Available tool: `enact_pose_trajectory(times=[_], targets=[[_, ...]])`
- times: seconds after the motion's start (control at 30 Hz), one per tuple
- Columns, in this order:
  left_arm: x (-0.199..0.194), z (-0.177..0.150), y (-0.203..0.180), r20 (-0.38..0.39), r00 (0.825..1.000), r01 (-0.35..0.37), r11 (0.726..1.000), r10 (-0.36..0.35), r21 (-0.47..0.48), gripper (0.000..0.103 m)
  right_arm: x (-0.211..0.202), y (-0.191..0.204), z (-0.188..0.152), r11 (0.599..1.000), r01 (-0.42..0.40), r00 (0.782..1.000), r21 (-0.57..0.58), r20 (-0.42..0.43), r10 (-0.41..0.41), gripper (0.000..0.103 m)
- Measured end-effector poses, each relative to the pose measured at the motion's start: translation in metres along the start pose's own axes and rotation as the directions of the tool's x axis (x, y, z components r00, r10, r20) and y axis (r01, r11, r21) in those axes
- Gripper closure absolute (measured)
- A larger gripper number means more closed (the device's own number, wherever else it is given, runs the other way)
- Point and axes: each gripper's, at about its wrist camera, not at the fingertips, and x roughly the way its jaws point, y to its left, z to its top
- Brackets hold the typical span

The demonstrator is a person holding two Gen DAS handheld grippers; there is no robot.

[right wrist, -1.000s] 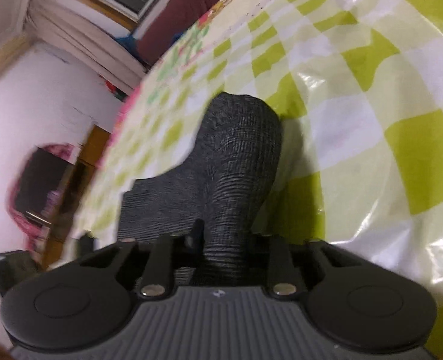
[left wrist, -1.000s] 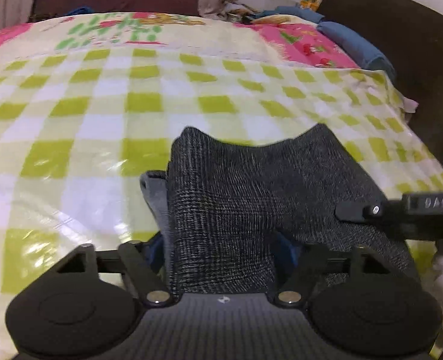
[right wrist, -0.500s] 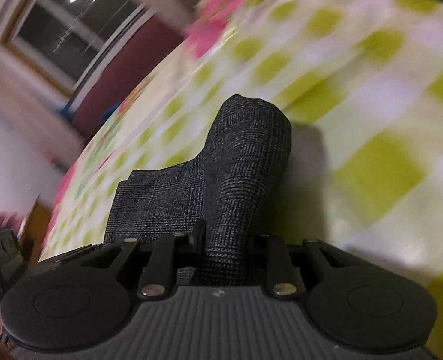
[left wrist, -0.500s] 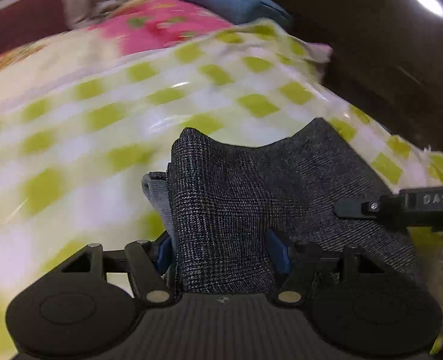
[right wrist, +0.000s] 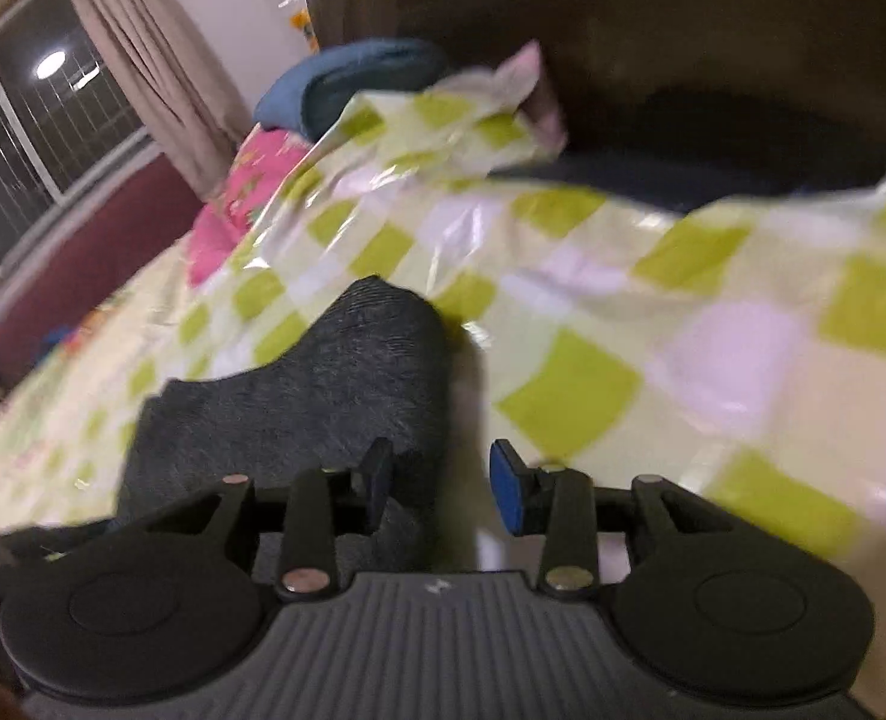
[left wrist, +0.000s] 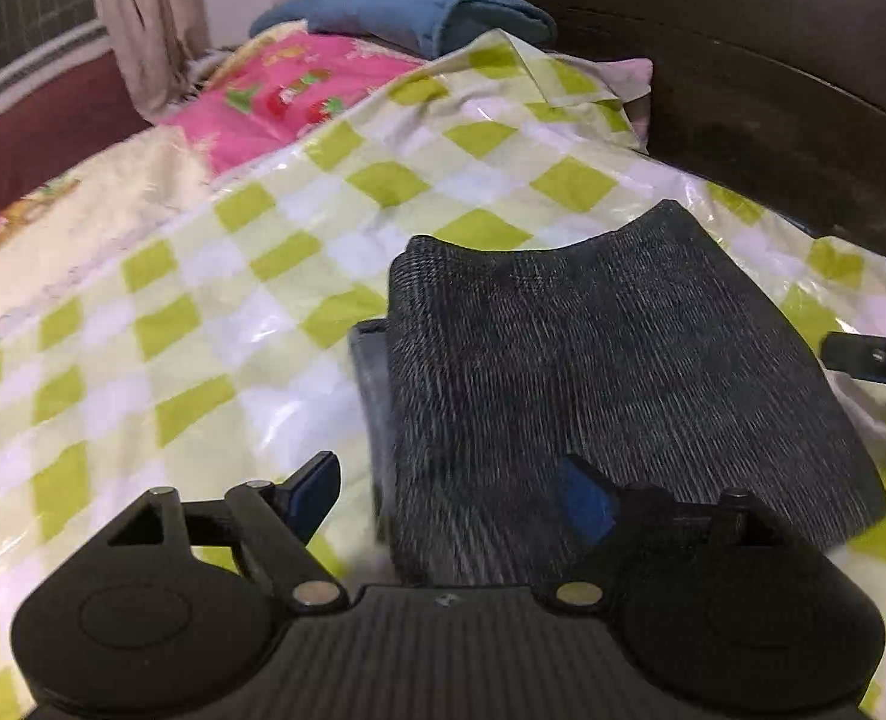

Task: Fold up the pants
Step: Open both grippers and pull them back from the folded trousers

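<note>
The folded pants (left wrist: 611, 384) are seen lying on the checkered bed cover (left wrist: 215, 312). Jaws of left gripper (left wrist: 452, 495) and right gripper (right wrist: 440, 483) are held apart, gripping nothing. Both should be withdrawn straight back, so the fold is not dragged.

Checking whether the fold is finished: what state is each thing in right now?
Pants: folded into a thick bundle, lying on the checkered sheet.
Left claw: open, straddling the bundle's near edge.
Right claw: open, bundle's edge between its fingers.
Blue blanket: folded, by the headboard.
</note>
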Motion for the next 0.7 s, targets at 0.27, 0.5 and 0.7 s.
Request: enact_pose_trajectory(times=[0.27, 0.5, 0.7], targets=[[-0.055, -0.030, -0.007, 0.042, 0.998, -0.041, 0.999, 0.040, 0.012, 0.008, -0.044, 0.054, -0.029, 0.991, -0.108, 0.993, -0.074, 0.031, 0.111, 0.065], [-0.102, -0.047, 0.006, 0.110, 0.992, -0.055, 0.996, 0.062, -0.065, 0.000, -0.074, 0.081, -0.053, 0.986, -0.159, 0.987, -0.058, 0.018, 0.160, 0.065], [-0.131, -0.064, 0.013, 0.135, 0.985, -0.093, 0.992, 0.103, -0.083, 0.000, -0.098, 0.100, -0.072, 0.981, -0.180, 0.983, -0.072, 0.022, 0.182, 0.065]])
